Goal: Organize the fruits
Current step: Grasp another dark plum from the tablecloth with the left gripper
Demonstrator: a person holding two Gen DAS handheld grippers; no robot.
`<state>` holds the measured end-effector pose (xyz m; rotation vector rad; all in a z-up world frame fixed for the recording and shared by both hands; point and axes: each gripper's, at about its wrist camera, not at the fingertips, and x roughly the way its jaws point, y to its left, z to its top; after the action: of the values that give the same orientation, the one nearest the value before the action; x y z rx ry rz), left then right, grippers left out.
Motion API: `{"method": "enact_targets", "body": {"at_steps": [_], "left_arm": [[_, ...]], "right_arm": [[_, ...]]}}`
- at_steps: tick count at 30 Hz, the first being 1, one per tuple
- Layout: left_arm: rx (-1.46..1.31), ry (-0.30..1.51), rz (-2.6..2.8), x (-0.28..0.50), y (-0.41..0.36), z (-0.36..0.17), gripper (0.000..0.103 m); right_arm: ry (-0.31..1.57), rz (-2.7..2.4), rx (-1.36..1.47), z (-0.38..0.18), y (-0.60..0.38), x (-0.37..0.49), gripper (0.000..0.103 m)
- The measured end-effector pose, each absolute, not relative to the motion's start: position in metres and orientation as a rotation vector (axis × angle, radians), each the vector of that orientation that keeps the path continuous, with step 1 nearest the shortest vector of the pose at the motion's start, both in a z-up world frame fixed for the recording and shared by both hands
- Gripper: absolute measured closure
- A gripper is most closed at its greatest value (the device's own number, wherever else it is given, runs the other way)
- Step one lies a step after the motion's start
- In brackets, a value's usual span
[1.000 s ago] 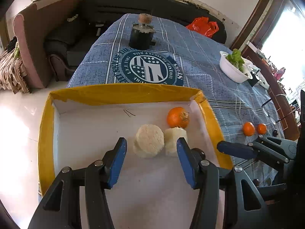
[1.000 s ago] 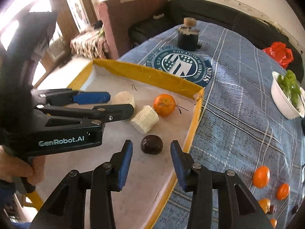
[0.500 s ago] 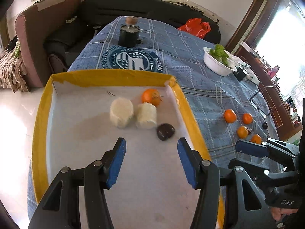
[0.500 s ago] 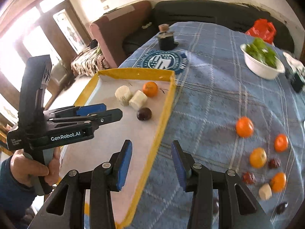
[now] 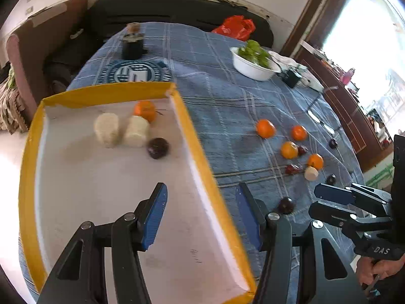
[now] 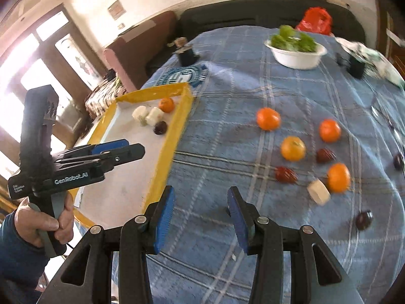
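We find both grippers empty. The left gripper [image 5: 200, 217] has its jaws spread, straddling the tray's near right rim with nothing between them. The right gripper [image 6: 200, 217] hangs over bare cloth [image 6: 227, 81], jaws likewise spread and holding nothing.

The tray [image 5: 192, 136] sits at the table's left edge. In its far right corner lie one orange [image 5: 144, 110], two pale cut pieces [image 5: 106, 129] side by side, touching or nearly so, and a dark fruit [image 5: 158, 147] just beside them. The rest of the fruit lies loose on the cloth toward the table's right edge: four oranges [image 6: 268, 118], reddish fruits [image 6: 285, 174], a pale piece [image 6: 319, 192] touching or almost touching one orange, and dark fruits [image 6: 364, 219] nearer the near edge.

Risks, in our judgement:

- The loose fruit is round and the cloth offers no stop. A glancing finger could send a piece rolling toward the table's right or near edge.
- The pale piece and its neighbouring orange sit so close that jaws closing on one may shove the other.
- The small dark and reddish fruits look soft; a hard pinch may bruise or squirt them out.
- The left gripper sits low over the tray's rim; a careless swing could catch the rim and shift the tray, which already lies close to the table's left edge.
- The two grippers work near each other and could collide over the tray.
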<state>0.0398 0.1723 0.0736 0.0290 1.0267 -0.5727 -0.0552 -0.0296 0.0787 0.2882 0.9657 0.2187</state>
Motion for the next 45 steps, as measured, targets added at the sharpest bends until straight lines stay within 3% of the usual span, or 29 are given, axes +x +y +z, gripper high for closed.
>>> {"method": "enact_targets", "body": {"at_steps": [25,30,37,45], "left_arm": [[0.246,1.128,-0.757,-0.023,0.043,0.028,0.048],[0.267,1.136,-0.741,-0.022,0.029,0.018,0.054],[0.296,1.103,-0.678,-0.021,0.024,0.014,0.077],[0.240,1.088,-0.691,-0.028,0.036,0.023,0.077]], "right_arm": [[0.959,-0.061,0.502,0.049,-0.156,-0.131,0.055],[0.966,-0.101,0.533,0.044,-0.175,-0.136,0.055],[0.960,-0.141,0.545,0.039,-0.197,-0.135,0.055],[0.981,-0.141,0.499,0.026,-0.205,-0.112,0.055]]}}
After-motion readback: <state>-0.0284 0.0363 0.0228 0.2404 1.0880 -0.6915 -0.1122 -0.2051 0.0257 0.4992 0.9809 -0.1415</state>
